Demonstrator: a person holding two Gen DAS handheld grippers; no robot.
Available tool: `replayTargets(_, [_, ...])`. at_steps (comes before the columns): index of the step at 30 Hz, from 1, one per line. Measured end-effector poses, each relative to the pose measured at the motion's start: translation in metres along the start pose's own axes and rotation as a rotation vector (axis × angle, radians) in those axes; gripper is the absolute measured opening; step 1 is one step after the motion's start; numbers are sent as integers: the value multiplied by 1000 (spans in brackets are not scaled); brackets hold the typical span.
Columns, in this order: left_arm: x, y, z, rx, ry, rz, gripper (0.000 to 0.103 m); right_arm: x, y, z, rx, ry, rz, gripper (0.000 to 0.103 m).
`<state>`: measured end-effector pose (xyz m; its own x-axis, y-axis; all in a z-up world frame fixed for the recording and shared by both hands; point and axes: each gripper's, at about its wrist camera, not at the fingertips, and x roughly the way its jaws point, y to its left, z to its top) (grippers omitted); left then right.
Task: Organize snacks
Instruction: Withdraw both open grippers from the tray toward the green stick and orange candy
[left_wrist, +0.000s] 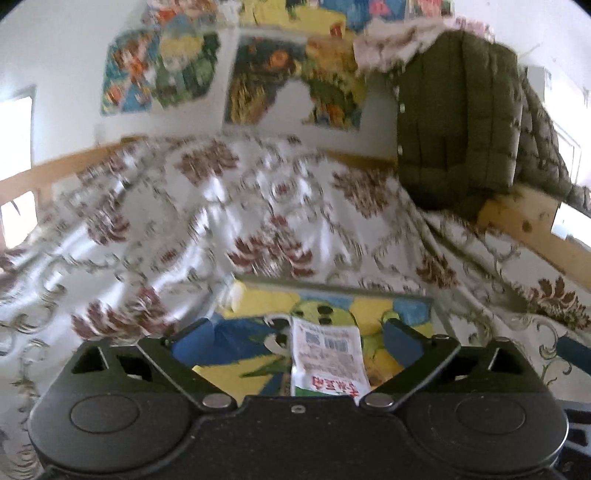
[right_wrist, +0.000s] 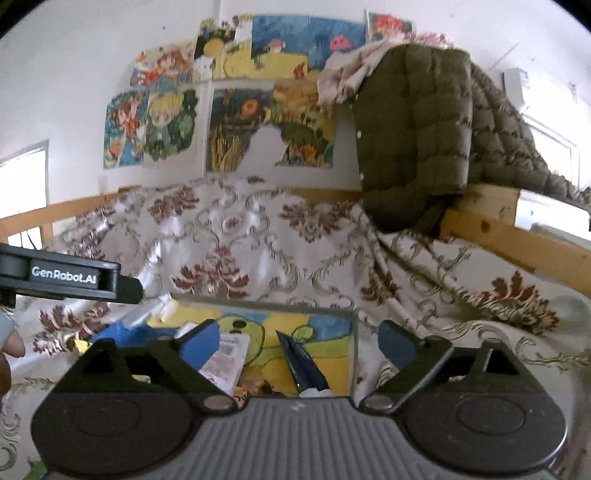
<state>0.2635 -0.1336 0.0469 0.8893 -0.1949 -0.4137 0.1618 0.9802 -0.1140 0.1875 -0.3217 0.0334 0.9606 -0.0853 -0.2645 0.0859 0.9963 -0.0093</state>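
Left wrist: white snack packet (left_wrist: 327, 360) lies btwn wide-spread left gripper (left_wrist: 299, 334) fingers.

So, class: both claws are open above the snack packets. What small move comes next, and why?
Probably lower the left claw over the white packet and close. Its fingers stand wide with that packet lying loose between them on the painted board.

White cloth (left_wrist: 207, 221) with maroon floral motifs; olive quilted jacket (left_wrist: 458, 122); white snack packet (left_wrist: 325, 354) (red lettering).
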Motion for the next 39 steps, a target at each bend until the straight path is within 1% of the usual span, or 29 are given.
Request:
replayTargets(2, [-15,2,-2,-1,-33,12,102,-9,1,4,6,-29,-9,102])
replayTargets(5, [-35,4,-4,11,-62,24,102,-24,-1,8,25,-67,-17,103])
replayTargets(10, [-64,12,-10,37,-62,24,102,-51,-3,1,42,-86,-7,103])
replayTargets(13, [-78,18,-16,31,-62,29,102,-64,-5,-4,55,-89,-2,103])
replayTargets(17, [-96,26,-25,13,-58,32,102,-83,-5,-11,78,-82,9,103])
replayTargets(25, [-135,45,-49,12,-63,41,102,-123,12,-24,67,-78,19,103])
replayTargets(30, [-160,58,-65,33,-76,42,102,-144,29,-34,73,-52,32,103])
replayTargets(34, [-173,67,-77,65,-64,49,102,-157,44,-44,77,-20,54,103])
replayTargets(36, [-179,72,-83,75,-50,58,102,-162,52,-48,73,-3,62,103])
replayTargets(39, [-189,80,-96,91,-33,101,102,-168,63,-53,58,18,69,103])
